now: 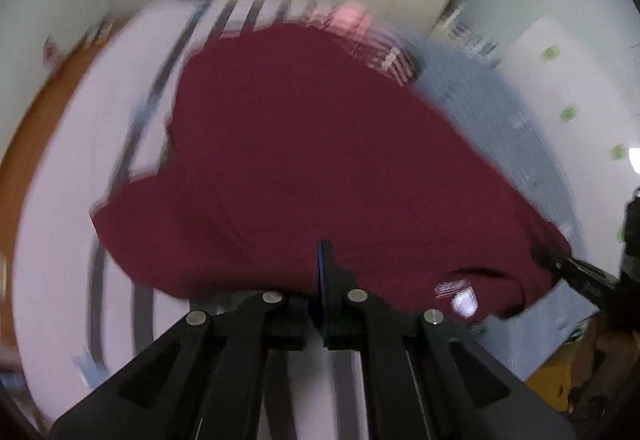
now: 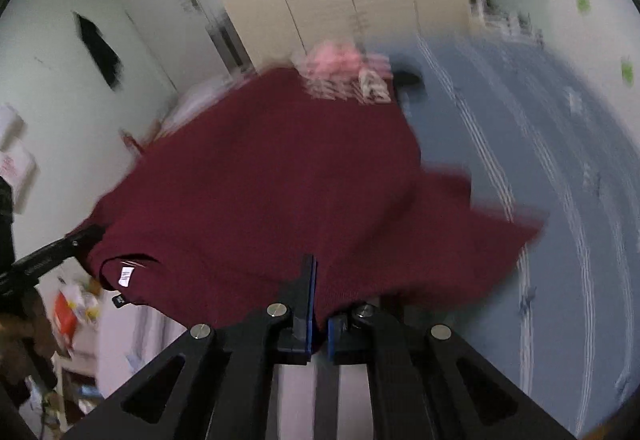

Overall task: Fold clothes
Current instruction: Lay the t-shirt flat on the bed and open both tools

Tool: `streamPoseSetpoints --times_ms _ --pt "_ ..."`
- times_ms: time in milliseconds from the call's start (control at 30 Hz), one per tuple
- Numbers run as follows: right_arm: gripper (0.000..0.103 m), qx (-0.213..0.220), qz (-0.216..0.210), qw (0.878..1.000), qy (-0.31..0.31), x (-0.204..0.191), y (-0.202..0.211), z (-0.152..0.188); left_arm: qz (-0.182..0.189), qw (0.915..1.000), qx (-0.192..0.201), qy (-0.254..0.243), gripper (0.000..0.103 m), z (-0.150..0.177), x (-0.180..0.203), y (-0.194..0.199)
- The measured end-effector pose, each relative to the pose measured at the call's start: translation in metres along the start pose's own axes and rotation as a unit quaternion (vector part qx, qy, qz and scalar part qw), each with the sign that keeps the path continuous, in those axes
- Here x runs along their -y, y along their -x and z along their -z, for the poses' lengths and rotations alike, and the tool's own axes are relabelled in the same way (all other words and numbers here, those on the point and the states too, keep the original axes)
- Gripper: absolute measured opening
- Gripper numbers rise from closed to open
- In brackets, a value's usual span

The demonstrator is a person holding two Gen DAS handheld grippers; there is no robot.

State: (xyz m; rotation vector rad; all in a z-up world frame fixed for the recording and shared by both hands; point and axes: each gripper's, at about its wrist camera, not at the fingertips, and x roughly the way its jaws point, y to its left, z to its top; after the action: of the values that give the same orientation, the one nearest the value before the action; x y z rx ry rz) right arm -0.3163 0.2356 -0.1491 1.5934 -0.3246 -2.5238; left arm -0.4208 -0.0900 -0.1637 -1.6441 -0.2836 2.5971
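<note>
Left gripper (image 1: 322, 280) pinching maroon shirt (image 1: 320, 160) collar edge, hem far.

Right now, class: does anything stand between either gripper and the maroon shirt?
Nothing visible does. The left gripper and the right gripper are each shut on the shirt's near edge.
</note>
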Motion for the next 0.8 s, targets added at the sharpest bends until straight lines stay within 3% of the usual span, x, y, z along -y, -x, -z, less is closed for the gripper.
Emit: streamPoseSetpoints --times_ms 67,133,233,300,500,567,700,800 --pt "0.004 -0.050 0.012 0.999 -0.002 0.004 -0.055 0.054 -0.027 0.9981 -0.049 0.024 0.002 0.062 -0.021 -0.059" --pt "0.004 -0.092 0.021 0.995 -0.005 0.008 -0.099 0.101 -0.034 0.9953 -0.076 0.050 0.002 0.102 -0.036 -0.089" --pt "0.004 -0.123 0.029 0.992 -0.026 0.018 -0.138 0.150 -0.037 0.9943 -0.089 0.046 0.002 0.140 -0.043 -0.111" --pt "0.004 -0.126 0.030 0.991 -0.030 0.024 -0.149 0.166 -0.039 0.9941 -0.094 0.038 0.002 0.162 -0.046 -0.122" --pt "0.004 -0.120 0.033 0.992 -0.024 0.030 -0.163 0.184 -0.016 0.9960 -0.077 0.043 0.003 0.169 -0.045 -0.129" --pt "0.007 -0.120 0.032 0.992 -0.028 0.032 -0.160 0.184 -0.006 0.9954 -0.077 0.057 0.009 0.170 -0.049 -0.124" --pt "0.022 -0.139 0.036 0.989 -0.022 0.033 -0.141 0.187 0.005 0.9925 -0.082 0.090 0.045 0.177 -0.063 -0.103" --pt "0.029 -0.154 0.040 0.987 -0.016 0.034 -0.126 0.189 0.013 0.9891 -0.085 0.120 0.051 0.187 -0.080 -0.077"
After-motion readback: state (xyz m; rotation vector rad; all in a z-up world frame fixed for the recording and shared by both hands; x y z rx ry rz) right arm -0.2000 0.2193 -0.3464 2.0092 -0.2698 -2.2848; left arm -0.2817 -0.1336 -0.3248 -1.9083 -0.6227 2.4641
